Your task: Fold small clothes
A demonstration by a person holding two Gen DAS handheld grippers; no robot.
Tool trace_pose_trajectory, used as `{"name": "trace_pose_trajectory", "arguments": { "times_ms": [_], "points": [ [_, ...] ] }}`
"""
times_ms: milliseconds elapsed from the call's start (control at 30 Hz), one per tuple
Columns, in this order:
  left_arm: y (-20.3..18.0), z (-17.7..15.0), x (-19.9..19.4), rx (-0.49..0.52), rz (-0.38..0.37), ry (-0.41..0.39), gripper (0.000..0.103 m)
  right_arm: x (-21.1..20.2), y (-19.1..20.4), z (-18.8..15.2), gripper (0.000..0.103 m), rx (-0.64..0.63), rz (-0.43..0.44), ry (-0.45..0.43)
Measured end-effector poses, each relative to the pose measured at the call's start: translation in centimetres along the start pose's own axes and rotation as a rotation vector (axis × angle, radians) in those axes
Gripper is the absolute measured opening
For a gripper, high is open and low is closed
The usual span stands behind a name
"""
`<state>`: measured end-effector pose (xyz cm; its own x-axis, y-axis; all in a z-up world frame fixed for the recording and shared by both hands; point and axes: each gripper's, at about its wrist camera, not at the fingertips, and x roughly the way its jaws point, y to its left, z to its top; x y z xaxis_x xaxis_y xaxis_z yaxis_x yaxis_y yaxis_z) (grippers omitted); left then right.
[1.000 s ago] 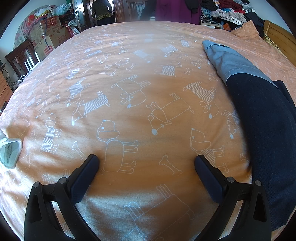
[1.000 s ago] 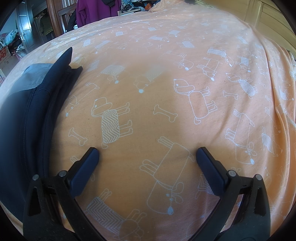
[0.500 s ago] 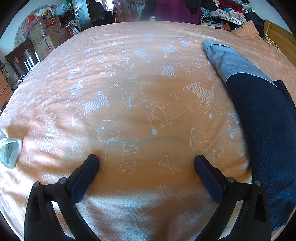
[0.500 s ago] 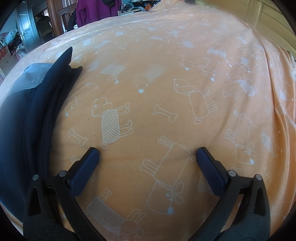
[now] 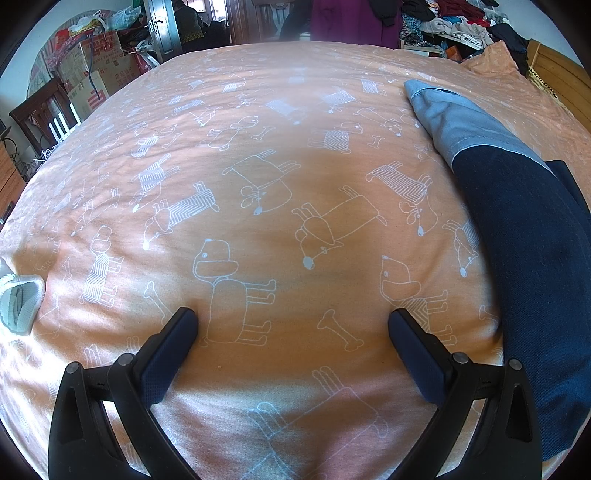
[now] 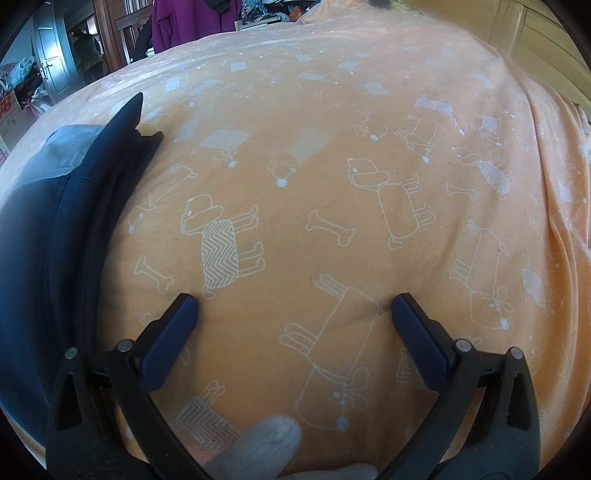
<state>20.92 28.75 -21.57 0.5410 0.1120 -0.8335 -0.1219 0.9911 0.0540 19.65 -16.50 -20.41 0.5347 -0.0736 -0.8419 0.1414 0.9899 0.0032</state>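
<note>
A dark navy garment (image 5: 532,266) with a light blue-grey end (image 5: 454,118) lies folded on the orange bedsheet (image 5: 280,177), at the right of the left wrist view. In the right wrist view the same garment (image 6: 55,236) sits at the left edge. My left gripper (image 5: 291,321) is open above bare sheet, left of the garment and apart from it. My right gripper (image 6: 293,306) is open too, over the sheet to the right of the garment, holding nothing. A gloved fingertip (image 6: 266,443) shows at the bottom of the right wrist view.
A white-grey item (image 5: 18,302) lies at the left edge of the bed. Cardboard boxes (image 5: 99,70) and a wooden chair (image 5: 44,114) stand beyond the far left side. A clothes pile (image 5: 454,22) and a wooden headboard (image 5: 561,81) are at the far right.
A gloved fingertip has come into the bottom of the right wrist view. Both grippers and the garment stay where they were.
</note>
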Motion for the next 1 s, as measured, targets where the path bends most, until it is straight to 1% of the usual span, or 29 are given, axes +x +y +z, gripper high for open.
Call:
{"name": "trace_pose_trajectory", "arguments": {
  "times_ms": [100, 267, 467, 567, 1000],
  "points": [
    [0.01, 0.0, 0.01, 0.0, 0.0, 0.0, 0.103, 0.11, -0.14, 0.27, 0.103, 0.007, 0.007, 0.006],
    [0.02, 0.01, 0.03, 0.0, 0.0, 0.0, 0.103, -0.01, -0.9, 0.17, 0.103, 0.032, 0.049, -0.005],
    [0.01, 0.01, 0.01, 0.0, 0.0, 0.0, 0.103, -0.23, -0.67, -0.02, 0.103, 0.011, 0.034, 0.009],
    [0.02, 0.01, 0.03, 0.0, 0.0, 0.0, 0.103, -0.27, -0.56, -0.29, 0.103, 0.01, 0.029, -0.005],
    [0.02, 0.02, 0.03, 0.0, 0.0, 0.0, 0.103, -0.3, -0.42, -0.46, 0.103, 0.007, 0.023, -0.004]
  ]
}}
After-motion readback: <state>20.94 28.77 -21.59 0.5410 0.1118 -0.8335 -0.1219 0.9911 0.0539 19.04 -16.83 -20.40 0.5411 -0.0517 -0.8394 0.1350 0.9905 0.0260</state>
